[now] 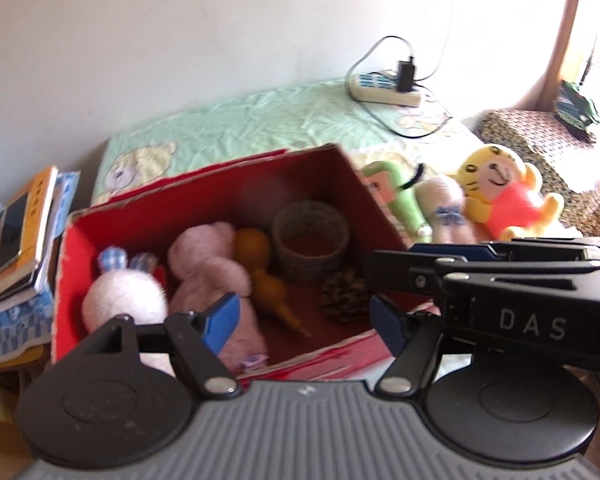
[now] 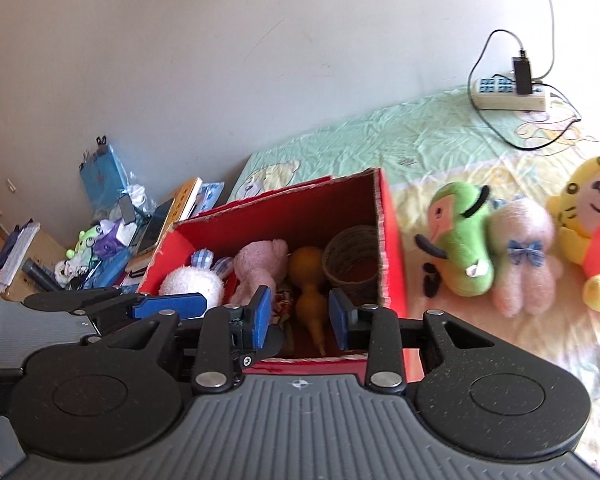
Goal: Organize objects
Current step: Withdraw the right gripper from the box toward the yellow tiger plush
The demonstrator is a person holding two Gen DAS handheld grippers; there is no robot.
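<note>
L tool (image 1: 304, 320): blue pads spread wide, nothing btwn them, both fingers level and pointing fwd/slightly down. Grey ribbed body w/ two black round pivot discs fills the bottom of its own view.

R tool (image 2: 298, 316): blue pads also apart, gap narrower than L's, nothing clamped. Fingers level, angled fwd and down.

The two sit close side by side. In the L wrist view, R tool (image 1: 500, 280) reaches in from the right edge, seen side-on, black arm w/ "DAS" lettering, just beside L's right finger. In the R wrist view, L tool (image 2: 168, 306) pokes in from the left, one blue pad showing, just beside R's left finger; touching or not – can't tell.
</note>
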